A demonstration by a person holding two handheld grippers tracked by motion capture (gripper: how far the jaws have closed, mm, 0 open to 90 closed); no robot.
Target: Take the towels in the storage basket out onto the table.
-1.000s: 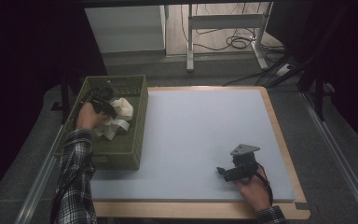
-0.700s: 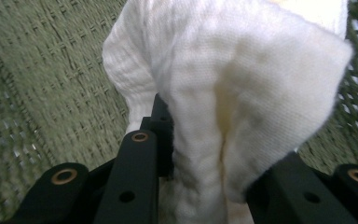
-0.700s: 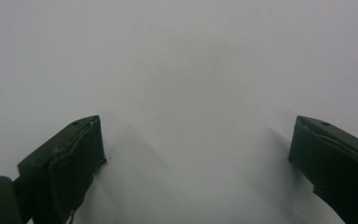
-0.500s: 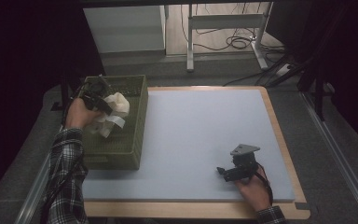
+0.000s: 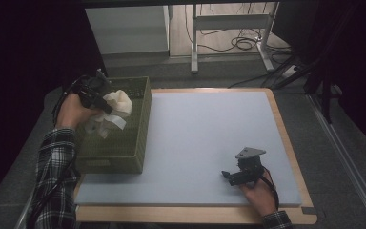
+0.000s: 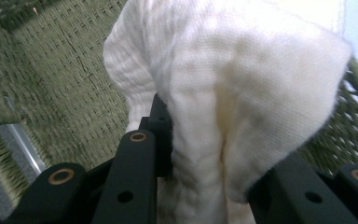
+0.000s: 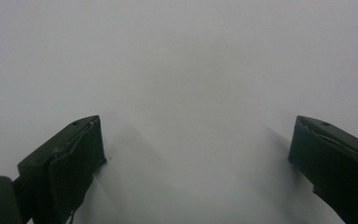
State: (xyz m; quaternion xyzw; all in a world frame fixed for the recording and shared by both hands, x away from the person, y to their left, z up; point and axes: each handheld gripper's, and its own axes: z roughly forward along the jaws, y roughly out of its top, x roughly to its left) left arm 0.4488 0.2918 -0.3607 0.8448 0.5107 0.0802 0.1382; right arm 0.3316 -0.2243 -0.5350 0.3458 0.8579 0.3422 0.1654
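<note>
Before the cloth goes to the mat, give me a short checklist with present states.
1. Left gripper clamped on the cloth: ok.
2. Cloth raised out of the basket: cannot tell, its lower end hangs at the rim.
3. More cloth lying in the basket: cannot tell.
4. Bare mat beside the basket: ok.
5. Right gripper open, resting on the mat: ok.

High view overhead facing forward, gripper views close, sharing white cloth (image 5: 116, 109)

White woven cloth (image 6: 242, 93) over an olive wicker basket (image 5: 124, 143)
Cloth soft, finely ribbed; table mat (image 5: 209, 133) smooth, matt; wooden edging
</note>
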